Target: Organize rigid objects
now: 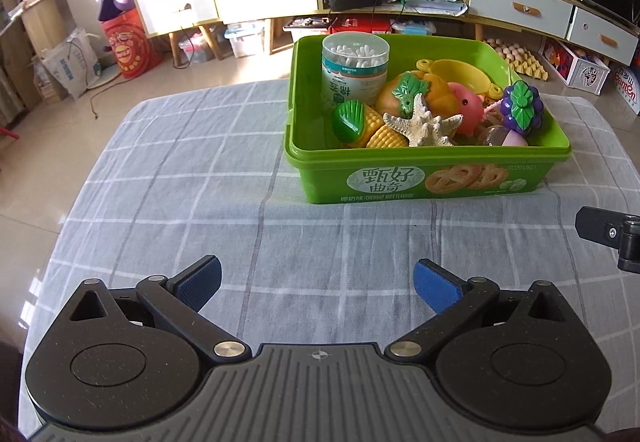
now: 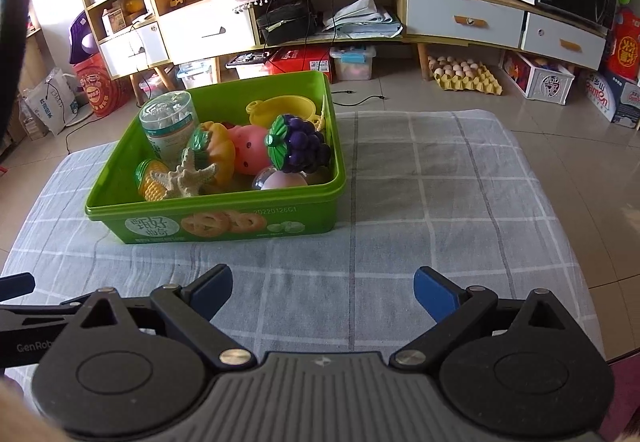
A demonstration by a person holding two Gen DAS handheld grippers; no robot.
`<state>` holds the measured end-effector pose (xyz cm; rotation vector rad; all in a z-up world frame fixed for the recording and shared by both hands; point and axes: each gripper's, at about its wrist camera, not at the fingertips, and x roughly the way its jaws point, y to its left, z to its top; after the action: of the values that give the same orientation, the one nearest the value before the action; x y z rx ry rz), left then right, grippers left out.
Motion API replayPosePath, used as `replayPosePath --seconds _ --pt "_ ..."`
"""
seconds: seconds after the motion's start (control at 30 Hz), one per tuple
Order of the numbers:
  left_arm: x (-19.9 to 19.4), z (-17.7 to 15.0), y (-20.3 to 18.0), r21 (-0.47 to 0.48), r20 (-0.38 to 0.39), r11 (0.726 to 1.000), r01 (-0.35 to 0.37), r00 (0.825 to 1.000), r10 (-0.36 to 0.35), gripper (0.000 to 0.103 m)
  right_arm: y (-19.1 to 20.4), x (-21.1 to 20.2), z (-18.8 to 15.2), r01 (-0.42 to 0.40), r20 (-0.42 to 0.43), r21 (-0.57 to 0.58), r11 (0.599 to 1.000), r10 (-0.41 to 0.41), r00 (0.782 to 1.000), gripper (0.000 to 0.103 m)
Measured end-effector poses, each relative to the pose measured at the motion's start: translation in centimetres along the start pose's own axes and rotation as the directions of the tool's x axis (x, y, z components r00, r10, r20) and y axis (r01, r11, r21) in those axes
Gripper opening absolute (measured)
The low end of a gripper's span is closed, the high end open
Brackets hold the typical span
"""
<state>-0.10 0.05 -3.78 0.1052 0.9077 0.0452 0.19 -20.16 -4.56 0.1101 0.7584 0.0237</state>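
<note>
A green cookie box (image 1: 400,184) (image 2: 224,228) stands on the grey checked tablecloth (image 1: 200,182) (image 2: 440,202). It holds a cotton-swab jar (image 1: 354,68) (image 2: 170,126), toy corn (image 1: 372,126) (image 2: 154,178), a starfish (image 1: 424,124) (image 2: 188,176), a pumpkin toy (image 1: 412,90), a pink pig toy (image 1: 466,106) (image 2: 250,146), purple grapes (image 1: 522,108) (image 2: 300,144) and a yellow pot (image 1: 460,72) (image 2: 286,108). My left gripper (image 1: 318,280) is open and empty, short of the box. My right gripper (image 2: 324,290) is open and empty, to the right of the box front.
Part of the right gripper (image 1: 612,232) shows at the left wrist view's right edge. Beyond the table are a long cabinet with drawers (image 2: 464,20), shelves (image 2: 120,14), egg trays (image 2: 464,76) and boxes on the tiled floor.
</note>
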Motion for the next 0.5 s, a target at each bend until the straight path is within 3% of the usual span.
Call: replayPosePath --seconds 0.23,0.5 --pt "-0.17 0.13 -0.01 -0.009 -0.008 1.000 -0.006 1.000 0.006 0.098 0.88 -0.31 -0.07 -0.034 -0.004 -0.013 0.999 0.034 0.999 0.074" --pt "-0.47 0.30 -0.04 -0.016 -0.008 1.000 0.005 1.000 -0.005 0.098 0.87 -0.60 0.13 -0.019 0.012 -0.006 1.000 0.020 1.000 0.074"
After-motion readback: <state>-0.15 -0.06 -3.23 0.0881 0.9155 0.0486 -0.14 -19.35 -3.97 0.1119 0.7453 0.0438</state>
